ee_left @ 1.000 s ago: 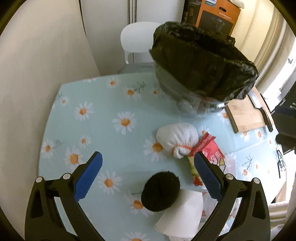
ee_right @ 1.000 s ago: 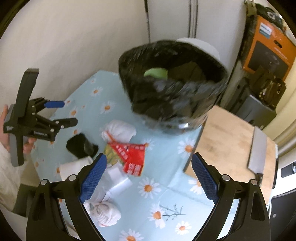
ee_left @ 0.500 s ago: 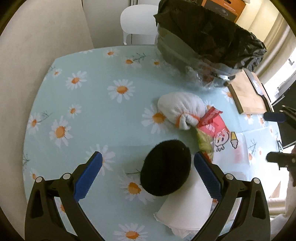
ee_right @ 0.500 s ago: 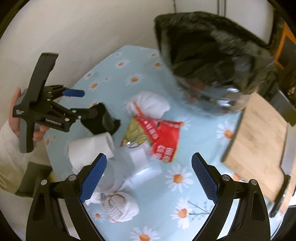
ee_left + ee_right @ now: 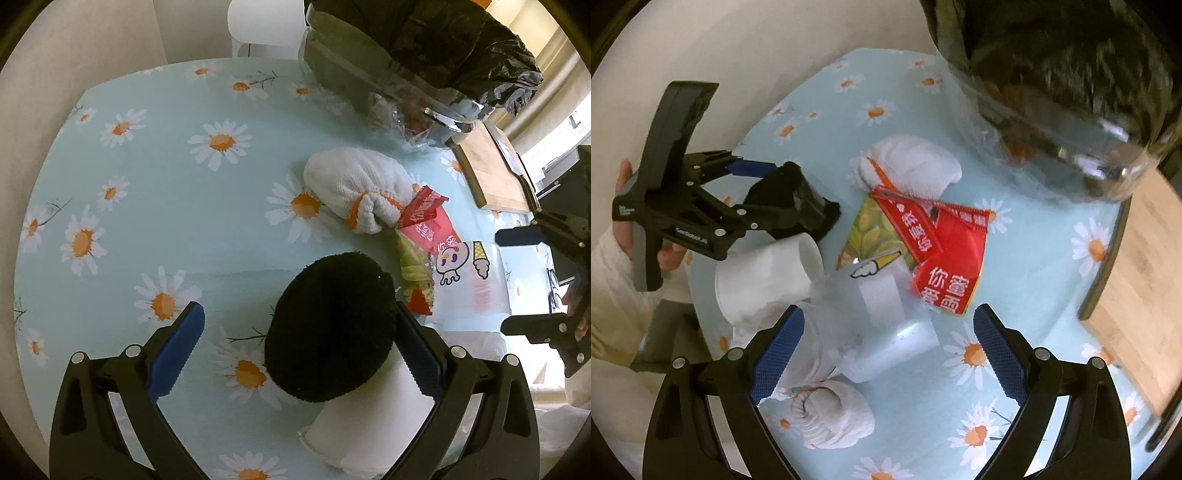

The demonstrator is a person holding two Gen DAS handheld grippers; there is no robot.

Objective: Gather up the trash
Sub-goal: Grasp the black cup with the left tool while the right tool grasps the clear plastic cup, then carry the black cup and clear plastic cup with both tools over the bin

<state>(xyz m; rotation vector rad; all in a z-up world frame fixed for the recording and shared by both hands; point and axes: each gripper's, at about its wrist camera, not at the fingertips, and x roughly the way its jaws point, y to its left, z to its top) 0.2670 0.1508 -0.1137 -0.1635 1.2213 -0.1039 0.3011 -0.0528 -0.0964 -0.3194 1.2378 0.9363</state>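
Where legible, red wrapper (image 5: 945,254): "你"

Trash pile (image 5: 886,258) crowds the bin (image 5: 424,55); tablecloth (image 5: 166,166) leftward lies free.

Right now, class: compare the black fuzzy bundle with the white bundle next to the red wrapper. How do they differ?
The black bundle is dark and fuzzy; the white bundle is pale, knitted, with orange trim. The black bundle lies between the open fingers of the left gripper; the white bundle lies farther off, nearer the bin. The black bundle leans on a paper cup; the white bundle touches the red wrapper. Both are soft rolled cloth.
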